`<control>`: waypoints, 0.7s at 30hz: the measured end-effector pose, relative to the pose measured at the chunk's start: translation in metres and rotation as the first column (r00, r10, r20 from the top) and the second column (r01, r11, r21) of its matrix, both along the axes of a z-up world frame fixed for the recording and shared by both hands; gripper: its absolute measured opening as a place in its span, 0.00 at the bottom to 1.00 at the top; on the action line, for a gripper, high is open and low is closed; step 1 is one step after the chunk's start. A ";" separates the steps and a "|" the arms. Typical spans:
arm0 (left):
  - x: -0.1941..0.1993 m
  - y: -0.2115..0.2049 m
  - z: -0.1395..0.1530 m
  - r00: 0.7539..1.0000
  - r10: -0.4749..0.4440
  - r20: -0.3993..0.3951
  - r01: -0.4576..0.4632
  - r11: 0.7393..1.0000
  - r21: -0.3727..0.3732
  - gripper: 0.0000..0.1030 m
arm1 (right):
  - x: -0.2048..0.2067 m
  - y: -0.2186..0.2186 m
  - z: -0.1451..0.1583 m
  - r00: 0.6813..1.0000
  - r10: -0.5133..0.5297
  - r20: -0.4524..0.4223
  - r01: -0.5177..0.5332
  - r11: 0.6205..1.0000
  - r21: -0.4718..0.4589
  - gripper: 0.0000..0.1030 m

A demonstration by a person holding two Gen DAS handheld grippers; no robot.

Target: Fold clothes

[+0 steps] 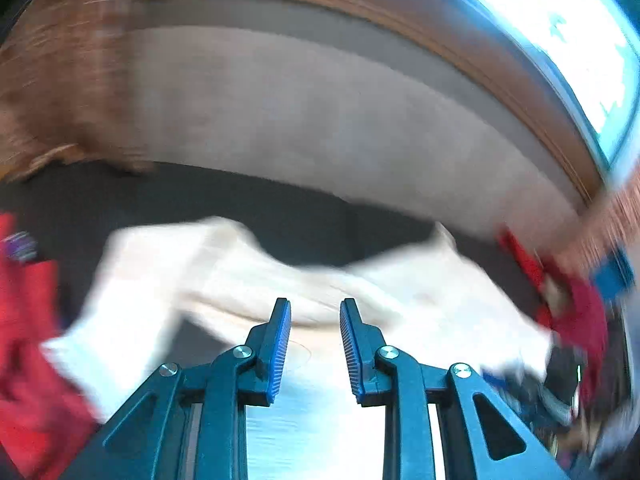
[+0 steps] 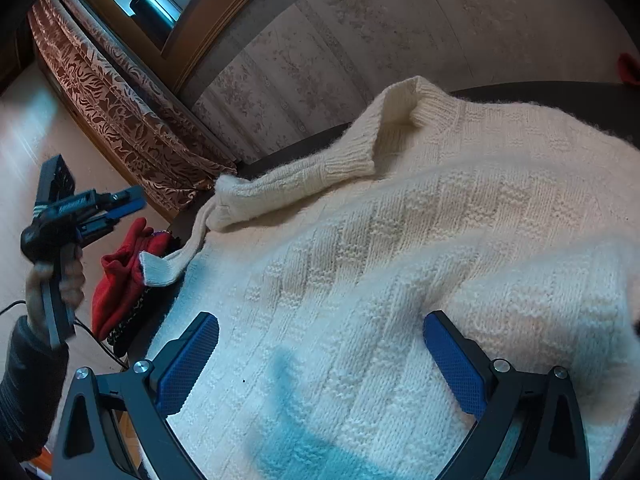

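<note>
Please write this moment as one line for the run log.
task: fold clothes | sweater: spread flat, unfolded | left gripper: open, empty, off the sweater | right gripper: open, empty, over sweater

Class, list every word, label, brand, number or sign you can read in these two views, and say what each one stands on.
No text can be read.
A pale marking on the left gripper body in the right wrist view: too small and blurred to read.
The white sweater shows no label or print.
The left wrist view is motion-blurred; nothing legible there.
</note>
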State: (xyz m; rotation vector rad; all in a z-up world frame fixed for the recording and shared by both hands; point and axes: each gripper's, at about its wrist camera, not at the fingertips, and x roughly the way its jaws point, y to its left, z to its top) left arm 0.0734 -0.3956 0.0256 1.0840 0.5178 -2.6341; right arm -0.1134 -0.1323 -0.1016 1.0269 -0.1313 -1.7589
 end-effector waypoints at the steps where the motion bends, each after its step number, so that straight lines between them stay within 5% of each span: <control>1: -0.008 0.017 0.000 0.999 -0.044 0.006 0.045 0.996 -0.077 0.26 | 0.000 0.000 0.000 1.000 0.000 0.001 0.000 1.000 -0.001 1.00; 3: -0.022 0.049 0.003 0.989 -0.146 0.026 0.148 0.957 -0.249 0.27 | -0.001 0.001 -0.001 1.000 0.001 0.005 -0.001 1.000 -0.006 1.00; 6: -0.049 0.069 0.000 0.944 -0.313 0.104 0.330 0.880 -0.341 0.34 | -0.001 0.001 -0.001 1.000 0.000 0.012 0.000 1.000 -0.016 1.00; 13: -0.088 0.086 -0.023 0.799 -0.484 0.358 0.599 0.701 -0.387 0.39 | -0.004 0.004 -0.002 1.000 0.003 0.030 -0.001 0.999 -0.042 1.00; 18: -0.103 0.086 -0.040 0.732 -0.520 0.441 0.677 0.631 -0.380 0.41 | -0.006 0.005 -0.003 0.999 0.005 0.038 -0.003 0.999 -0.053 1.00; 21: -0.116 0.079 -0.053 0.728 -0.497 0.471 0.677 0.630 -0.381 0.41 | -0.007 0.004 -0.003 0.999 0.005 0.039 -0.003 0.999 -0.053 1.00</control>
